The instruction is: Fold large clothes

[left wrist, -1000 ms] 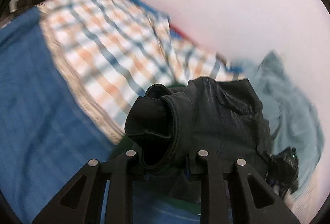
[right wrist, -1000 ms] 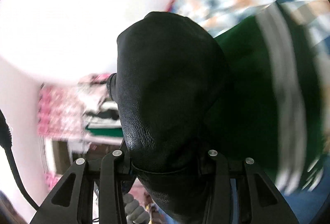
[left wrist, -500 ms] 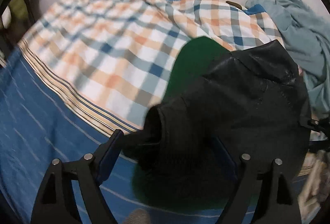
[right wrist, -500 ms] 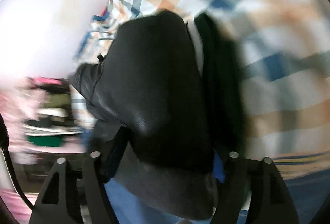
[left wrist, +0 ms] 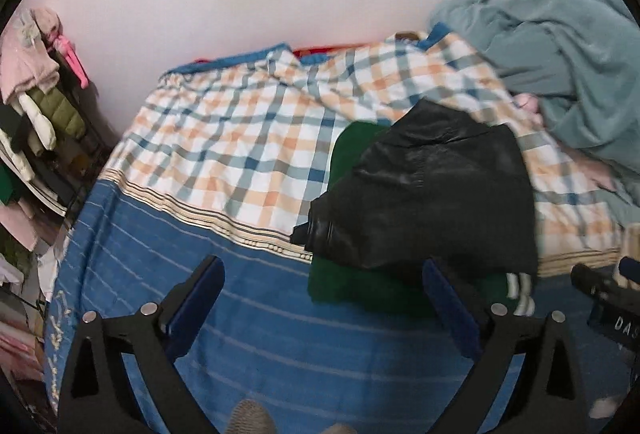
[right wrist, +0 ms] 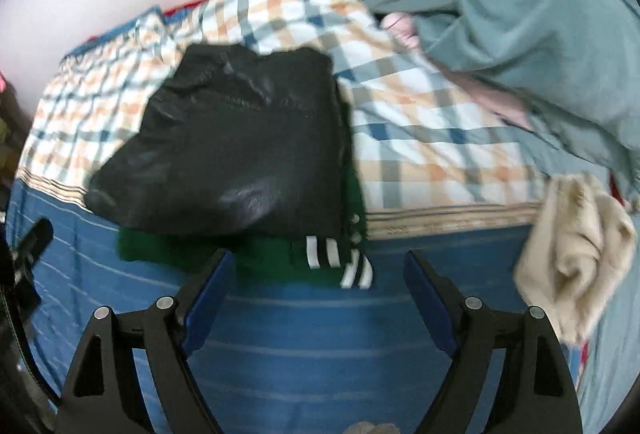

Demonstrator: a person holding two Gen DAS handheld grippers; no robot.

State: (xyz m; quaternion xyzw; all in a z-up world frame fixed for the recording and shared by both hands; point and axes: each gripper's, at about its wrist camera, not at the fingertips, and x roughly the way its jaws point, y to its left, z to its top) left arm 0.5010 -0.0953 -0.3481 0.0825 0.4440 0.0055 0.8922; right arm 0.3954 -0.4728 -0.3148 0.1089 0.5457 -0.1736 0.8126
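A folded black leather jacket (left wrist: 432, 190) lies on top of a folded green garment (left wrist: 352, 282) with white stripes (right wrist: 340, 258) on the bed; the jacket also shows in the right wrist view (right wrist: 236, 150). My left gripper (left wrist: 320, 298) is open and empty, just in front of the pile's near left edge. My right gripper (right wrist: 316, 282) is open and empty, in front of the striped cuff. Neither touches the clothes.
The bed has a blue striped cover (left wrist: 240, 334) and a checked sheet (left wrist: 240, 138). A crumpled teal blanket (right wrist: 520, 14) lies at the back right. A beige garment (right wrist: 576, 250) lies at the right. Clothes hang on a rack (left wrist: 32, 74) at the left.
Both grippers have let go of the black jacket, opened wide and pulled back. The jacket now lies flat on the green garment.
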